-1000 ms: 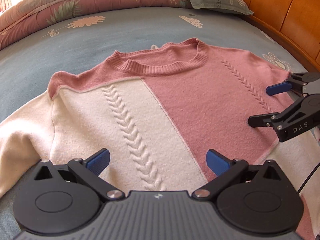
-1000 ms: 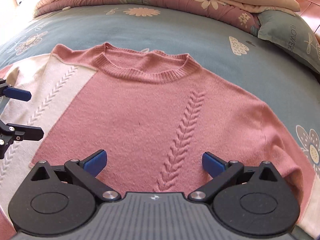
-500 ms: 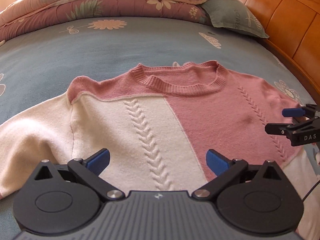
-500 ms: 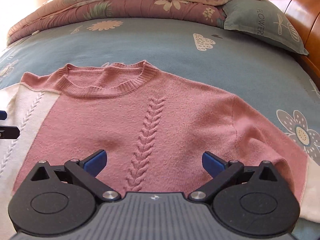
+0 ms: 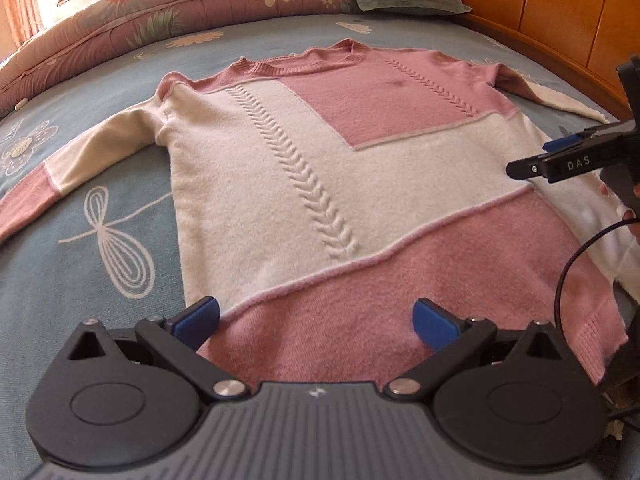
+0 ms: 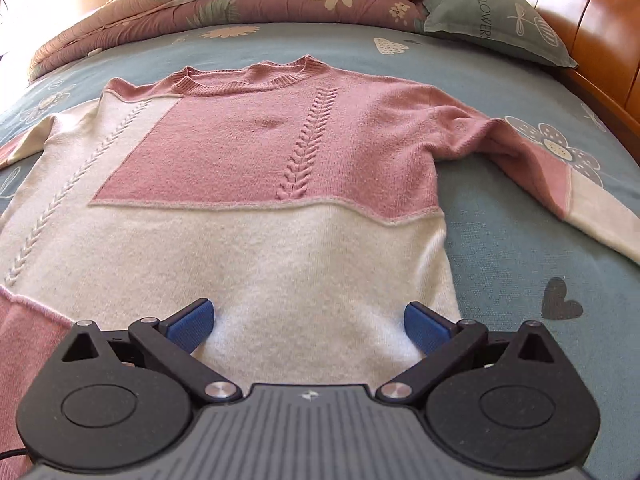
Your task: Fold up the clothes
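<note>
A pink and cream knit sweater lies flat and face up on the bed, collar away from me, both sleeves spread outward. My left gripper hovers open over the pink lower band near the hem, with nothing between its blue pads. My right gripper is open above the cream band on the sweater's right side. From the left wrist view the right gripper shows side-on at the right edge, over the sweater's right flank. The left sleeve and right sleeve rest on the sheet.
The bed has a blue floral sheet. A folded pink quilt and a grey-green pillow lie at the far end. A wooden headboard runs along the right side. A black cable hangs near the right gripper.
Both grippers have pulled back from the collar area toward the hem, so the whole sweater and both sleeves now show. Both stay open and hold nothing.
</note>
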`<state>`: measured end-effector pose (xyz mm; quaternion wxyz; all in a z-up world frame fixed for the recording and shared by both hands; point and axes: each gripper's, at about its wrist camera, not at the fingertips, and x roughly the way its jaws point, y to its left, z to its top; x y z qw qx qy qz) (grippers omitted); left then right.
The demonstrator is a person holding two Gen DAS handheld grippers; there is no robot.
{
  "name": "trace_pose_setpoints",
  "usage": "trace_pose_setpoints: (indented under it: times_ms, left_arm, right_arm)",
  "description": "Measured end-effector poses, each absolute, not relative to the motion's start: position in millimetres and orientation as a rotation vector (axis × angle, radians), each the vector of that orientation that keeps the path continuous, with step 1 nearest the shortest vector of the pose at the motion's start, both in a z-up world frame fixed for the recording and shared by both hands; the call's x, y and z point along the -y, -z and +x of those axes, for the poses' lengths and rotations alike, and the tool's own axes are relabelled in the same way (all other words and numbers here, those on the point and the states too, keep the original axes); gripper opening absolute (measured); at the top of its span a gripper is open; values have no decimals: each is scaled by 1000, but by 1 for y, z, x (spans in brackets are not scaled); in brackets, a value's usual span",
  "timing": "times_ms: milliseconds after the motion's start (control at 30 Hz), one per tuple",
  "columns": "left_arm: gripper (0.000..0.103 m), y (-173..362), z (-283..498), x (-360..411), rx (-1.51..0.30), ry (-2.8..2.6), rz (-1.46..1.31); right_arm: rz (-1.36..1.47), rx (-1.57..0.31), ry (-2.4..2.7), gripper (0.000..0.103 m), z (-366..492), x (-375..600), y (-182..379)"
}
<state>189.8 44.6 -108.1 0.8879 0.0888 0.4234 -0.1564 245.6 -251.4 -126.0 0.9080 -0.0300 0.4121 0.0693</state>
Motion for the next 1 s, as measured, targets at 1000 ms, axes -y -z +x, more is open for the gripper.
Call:
trace_pose_setpoints:
  times_ms: [1000]
  left_arm:
    - [102,113,300,-26,-847,418,-36]
  right_arm:
    - [99,-782,-199,103,357,270,101]
